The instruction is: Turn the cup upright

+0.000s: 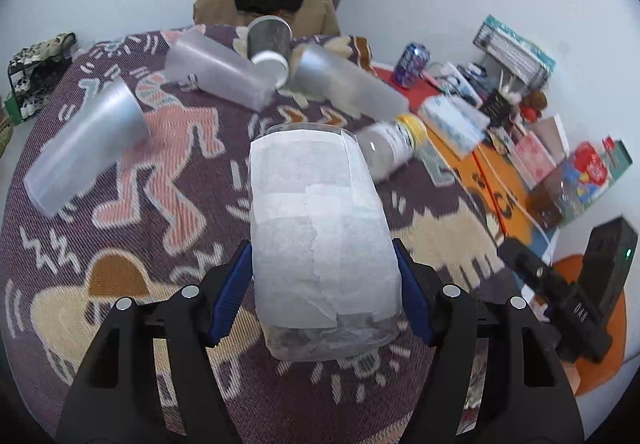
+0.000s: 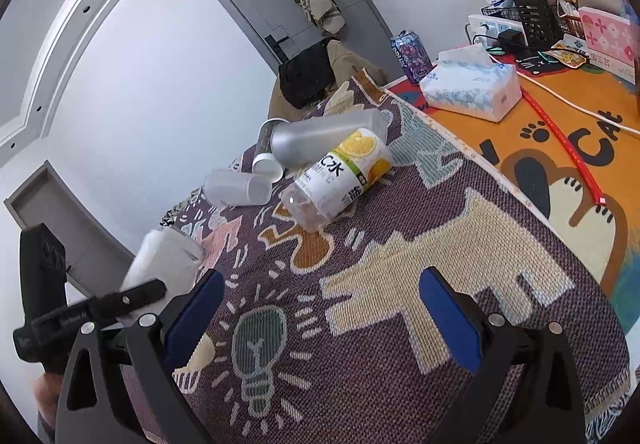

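Left gripper [image 1: 324, 292]: both blue pads are clamped on the sides of the cup [image 1: 320, 240], a clear cup wrapped in white paper. It is held off the rug [image 1: 440, 236], over the rug's near middle, and tilted; from the left wrist view I cannot tell which end is the mouth.

Right gripper [image 2: 320, 312]: jaws spread wide, nothing between them, hanging over the rug's near part.

Judgement on the step: the flip appears under way. Turn the wrist until the cup's axis is vertical, lower the base flat onto the rug, and only then release. The paper looks slippery, so keep the squeeze even.

Room: the near half of the rug is bare, which looks like the best place to set down. Farther off lie a bottle [image 1: 394, 148] and several other cups [image 1: 88, 144] on their sides, toward the far edge. The rug's right edge borders an orange mat [image 2: 568, 148] carrying a tissue pack [image 2: 472, 88]. Stay short of the far clutter.
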The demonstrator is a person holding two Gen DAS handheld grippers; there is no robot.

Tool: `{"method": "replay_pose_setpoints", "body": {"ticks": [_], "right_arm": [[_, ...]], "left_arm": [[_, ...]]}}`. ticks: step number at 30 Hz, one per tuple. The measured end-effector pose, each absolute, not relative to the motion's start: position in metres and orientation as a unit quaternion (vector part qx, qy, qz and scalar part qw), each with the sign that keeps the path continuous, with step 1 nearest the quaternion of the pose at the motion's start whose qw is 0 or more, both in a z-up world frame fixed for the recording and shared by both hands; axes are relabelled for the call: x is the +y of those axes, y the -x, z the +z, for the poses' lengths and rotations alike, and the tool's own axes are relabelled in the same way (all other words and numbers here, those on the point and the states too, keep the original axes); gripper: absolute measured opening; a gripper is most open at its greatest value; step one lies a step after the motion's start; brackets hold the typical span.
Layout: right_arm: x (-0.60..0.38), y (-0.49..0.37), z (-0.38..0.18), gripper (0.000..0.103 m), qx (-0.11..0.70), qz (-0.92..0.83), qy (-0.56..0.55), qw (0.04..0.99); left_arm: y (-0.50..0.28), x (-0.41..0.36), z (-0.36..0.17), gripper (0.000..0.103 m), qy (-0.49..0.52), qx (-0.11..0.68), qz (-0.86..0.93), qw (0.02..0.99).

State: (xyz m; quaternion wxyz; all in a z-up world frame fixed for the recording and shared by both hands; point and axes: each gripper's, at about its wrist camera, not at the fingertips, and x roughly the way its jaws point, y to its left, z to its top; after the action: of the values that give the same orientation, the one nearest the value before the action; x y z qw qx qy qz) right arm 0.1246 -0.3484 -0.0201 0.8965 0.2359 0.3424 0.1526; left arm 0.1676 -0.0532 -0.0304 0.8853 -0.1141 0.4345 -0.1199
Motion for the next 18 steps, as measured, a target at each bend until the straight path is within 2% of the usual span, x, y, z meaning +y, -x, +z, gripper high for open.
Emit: {"method": "replay_pose_setpoints", "body": {"ticks": [18], "right_arm": [[-0.350,-0.105,-0.029,0.096,0.372,0.147,-0.227,0.888]], "left_arm": [[-0.169,-0.102,-0.083,0.069,0.109,0.486,-0.163,0.852]]}}
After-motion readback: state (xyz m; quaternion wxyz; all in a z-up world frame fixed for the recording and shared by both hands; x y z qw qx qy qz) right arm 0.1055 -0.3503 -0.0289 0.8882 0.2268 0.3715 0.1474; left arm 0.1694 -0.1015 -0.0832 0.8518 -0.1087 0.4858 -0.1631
